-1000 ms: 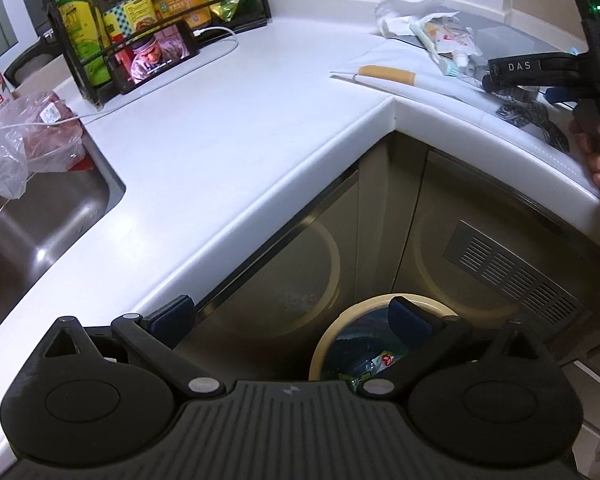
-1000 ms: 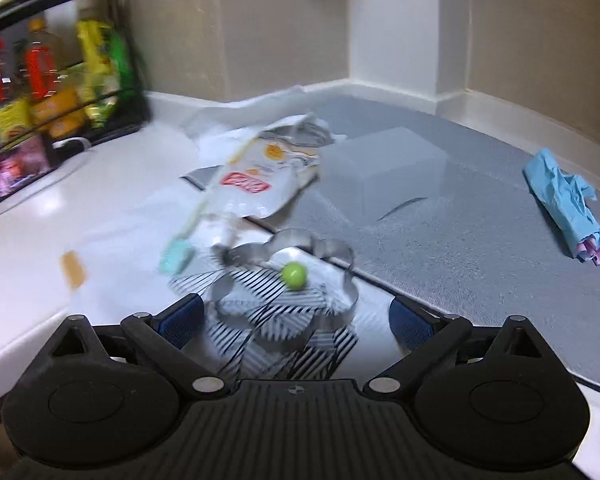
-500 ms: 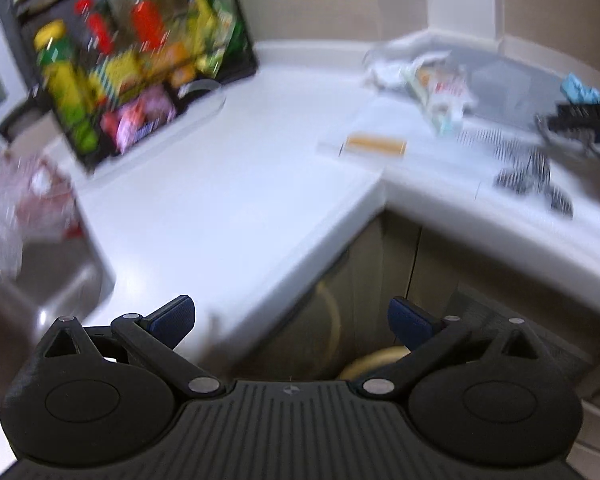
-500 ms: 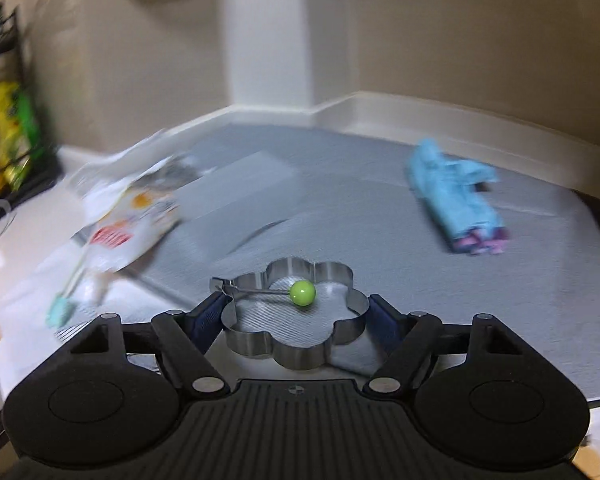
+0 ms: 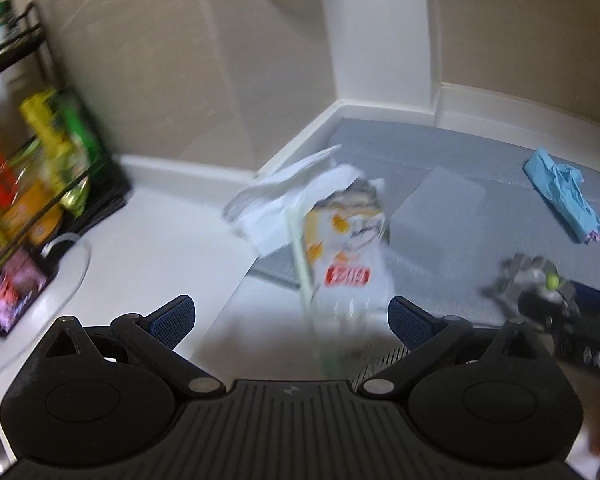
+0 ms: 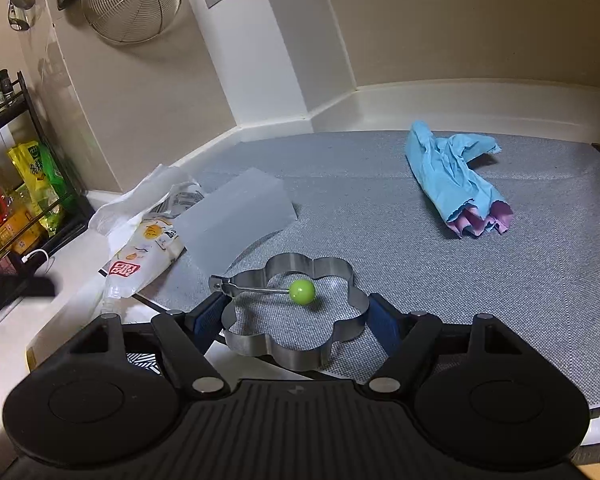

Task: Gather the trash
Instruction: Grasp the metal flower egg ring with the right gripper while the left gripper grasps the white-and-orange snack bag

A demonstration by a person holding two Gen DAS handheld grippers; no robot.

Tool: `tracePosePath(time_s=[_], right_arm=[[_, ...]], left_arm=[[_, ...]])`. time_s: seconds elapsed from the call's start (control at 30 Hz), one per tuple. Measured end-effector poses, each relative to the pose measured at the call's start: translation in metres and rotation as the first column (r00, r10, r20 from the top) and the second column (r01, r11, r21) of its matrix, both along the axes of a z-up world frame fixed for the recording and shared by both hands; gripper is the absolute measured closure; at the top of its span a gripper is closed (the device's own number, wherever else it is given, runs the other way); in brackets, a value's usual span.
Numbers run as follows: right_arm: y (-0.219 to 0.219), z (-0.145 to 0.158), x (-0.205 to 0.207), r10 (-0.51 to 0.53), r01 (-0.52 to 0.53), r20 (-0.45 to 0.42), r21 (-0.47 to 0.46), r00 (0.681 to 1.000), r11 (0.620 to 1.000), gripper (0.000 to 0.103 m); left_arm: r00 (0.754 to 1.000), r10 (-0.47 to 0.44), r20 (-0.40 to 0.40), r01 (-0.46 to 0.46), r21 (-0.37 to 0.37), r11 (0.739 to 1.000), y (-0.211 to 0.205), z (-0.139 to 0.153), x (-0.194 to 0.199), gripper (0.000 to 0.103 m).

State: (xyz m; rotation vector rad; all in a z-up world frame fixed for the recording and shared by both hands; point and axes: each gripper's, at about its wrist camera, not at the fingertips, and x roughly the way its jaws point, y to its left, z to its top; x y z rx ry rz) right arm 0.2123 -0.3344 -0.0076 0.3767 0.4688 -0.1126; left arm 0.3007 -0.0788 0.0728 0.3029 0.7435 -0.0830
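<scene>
**Ana:** While the right tool (image 6: 296, 320) points across the bench (image 6: 80, 264), what sits between its blue pads?

**Ben:** A steel flower-shaped ring (image 6: 296, 320) with a thin wire handle ending in a green ball (image 6: 302, 291). One pad (image 6: 209, 317) touches its left side and the other touches its right side, so the tool grips the ring. The ring is over the near edge of a grey mat (image 6: 480, 300).

**Ana:** Where is the trash?

**Ben:** A crumpled white wrapper (image 6: 142, 256) with a red label lies at the mat's left edge, partly on the bench. White paper (image 6: 136, 196) is bunched behind it. A clear plastic sheet (image 6: 236, 220) lies just right of the wrapper. A crumpled blue glove (image 6: 448, 176), pink at its open end, lies well apart on the far right of the mat.

**Ana:** And the left tool (image 5: 290, 318)?

**Ben:** Its pads stand wide apart with nothing between them. It points at the wrapper (image 5: 346, 248), which looks blurred in that view. The right tool (image 5: 548, 304) with the ring shows blurred at the right edge.

**Ana:** Anything else nearby?

**Ben:** A black rack (image 6: 32, 184) of bottles and packets stands at the left. A wire strainer (image 6: 132, 0) hangs on the wall.
</scene>
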Motion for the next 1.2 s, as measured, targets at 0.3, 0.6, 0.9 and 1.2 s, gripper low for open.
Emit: tracePosePath(time_s=[0.3,0.6,0.9,1.2], right_arm=[[-0.001,-0.002,0.0,0.0,0.0,0.004,0.01,1.0,1.0,0.025],[0.0,-0.002,0.001,-0.001,0.001,0.005,0.01,1.0,1.0,0.024],[0.001,-0.001,0.001,-0.001,0.001,0.004,0.008,1.0,1.0,0.024],[0.0,-0.002,0.001,-0.003,0.003,0.007,0.012,1.0,1.0,0.025]], left_arm=[[0.997,-0.012,-0.078,0.02,0.109,0.994,-0.038,-0.033,0.056,0.0],[0.997,-0.024,-0.067,0.034,0.155,0.987,-0.059,-0.045,0.069,0.0],[0.996,-0.042,-0.085,0.061,0.242,0.968,-0.069,-0.062,0.07,0.005],[0.994,-0.037,-0.104,0.062,0.242,0.968,-0.068,-0.062,0.069,0.048]])
